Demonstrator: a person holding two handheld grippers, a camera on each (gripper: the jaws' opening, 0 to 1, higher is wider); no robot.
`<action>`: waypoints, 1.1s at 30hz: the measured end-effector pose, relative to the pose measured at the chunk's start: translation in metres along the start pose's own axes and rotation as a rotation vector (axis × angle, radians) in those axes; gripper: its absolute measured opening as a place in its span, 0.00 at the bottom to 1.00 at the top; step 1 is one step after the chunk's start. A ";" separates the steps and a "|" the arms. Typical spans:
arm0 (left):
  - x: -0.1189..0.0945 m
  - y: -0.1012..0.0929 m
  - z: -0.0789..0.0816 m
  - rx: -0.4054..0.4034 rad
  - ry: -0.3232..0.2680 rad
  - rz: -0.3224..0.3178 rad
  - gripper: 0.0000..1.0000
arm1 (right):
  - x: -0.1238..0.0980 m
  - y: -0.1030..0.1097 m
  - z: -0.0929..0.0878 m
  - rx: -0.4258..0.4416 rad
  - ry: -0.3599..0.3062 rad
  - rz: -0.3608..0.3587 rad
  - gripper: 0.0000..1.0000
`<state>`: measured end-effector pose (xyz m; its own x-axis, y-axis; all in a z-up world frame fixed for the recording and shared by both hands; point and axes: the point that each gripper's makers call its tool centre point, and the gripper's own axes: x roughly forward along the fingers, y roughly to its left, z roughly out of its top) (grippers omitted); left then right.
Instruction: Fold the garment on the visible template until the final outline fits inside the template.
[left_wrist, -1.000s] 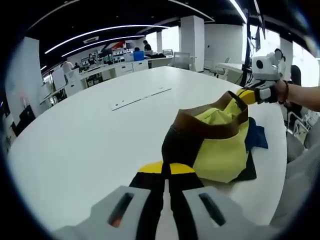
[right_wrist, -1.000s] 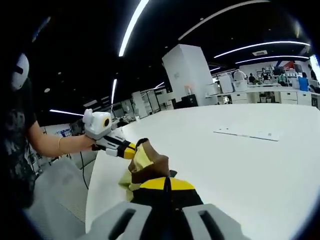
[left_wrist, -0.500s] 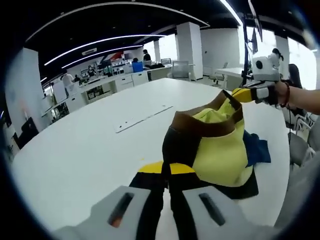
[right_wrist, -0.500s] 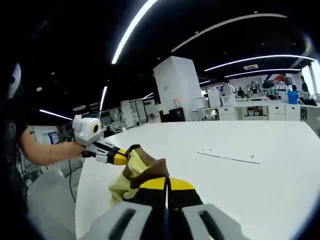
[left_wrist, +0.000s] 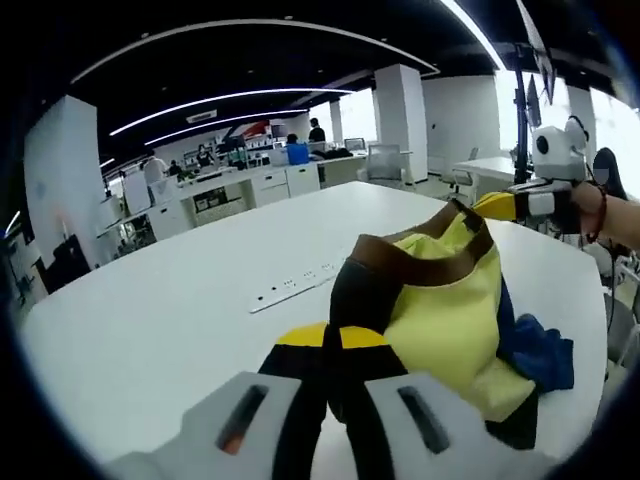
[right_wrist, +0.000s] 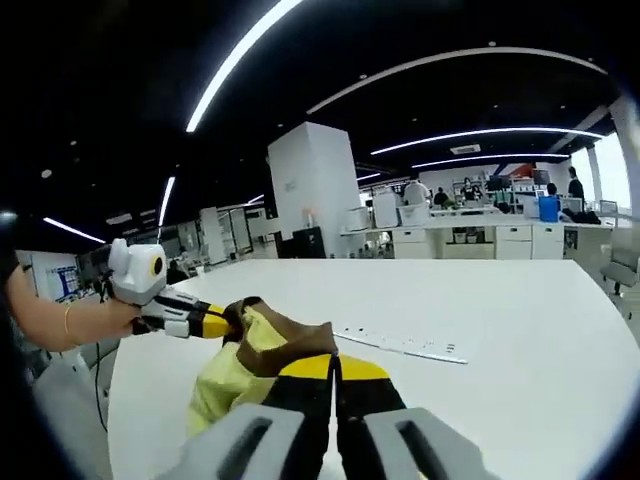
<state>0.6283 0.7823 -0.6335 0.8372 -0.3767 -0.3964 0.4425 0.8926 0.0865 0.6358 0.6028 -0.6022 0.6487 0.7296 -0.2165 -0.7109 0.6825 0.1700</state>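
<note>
We hold the yellow garment (left_wrist: 440, 300) stretched above the white bench (left_wrist: 150, 310), left gripper (left_wrist: 333, 352) and right gripper (right_wrist: 335, 375) jaws each pinching its brown edge.

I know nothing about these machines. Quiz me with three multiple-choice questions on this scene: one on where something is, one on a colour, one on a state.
1. Where is the yellow fabric garment with a brown band?
A. lifted between the two grippers
B. flat on the floor
C. on a chair

2. What colour is the round table?
A. black
B. white
C. green

3. How are the left gripper and the right gripper?
A. both wide open
B. one open
C. both shut on cloth

Answers:
1 A, each gripper holds part of its brown band above the table.
2 B, its bare top is white.
3 C, in each view the fingers meet with fabric pinched between them.
</note>
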 end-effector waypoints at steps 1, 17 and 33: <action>0.003 0.001 0.000 -0.008 0.001 0.001 0.00 | 0.002 -0.004 0.000 0.001 0.001 -0.009 0.00; 0.086 0.012 -0.039 -0.061 0.146 0.031 0.00 | 0.055 -0.073 -0.051 0.070 0.128 -0.173 0.00; 0.117 0.022 -0.078 -0.113 0.218 0.043 0.00 | 0.084 -0.099 -0.096 0.112 0.230 -0.194 0.00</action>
<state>0.7111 0.7766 -0.7491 0.7601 -0.2866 -0.5832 0.3591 0.9333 0.0094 0.7348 0.5925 -0.7297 0.6814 0.5654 -0.4648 -0.5376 0.8176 0.2064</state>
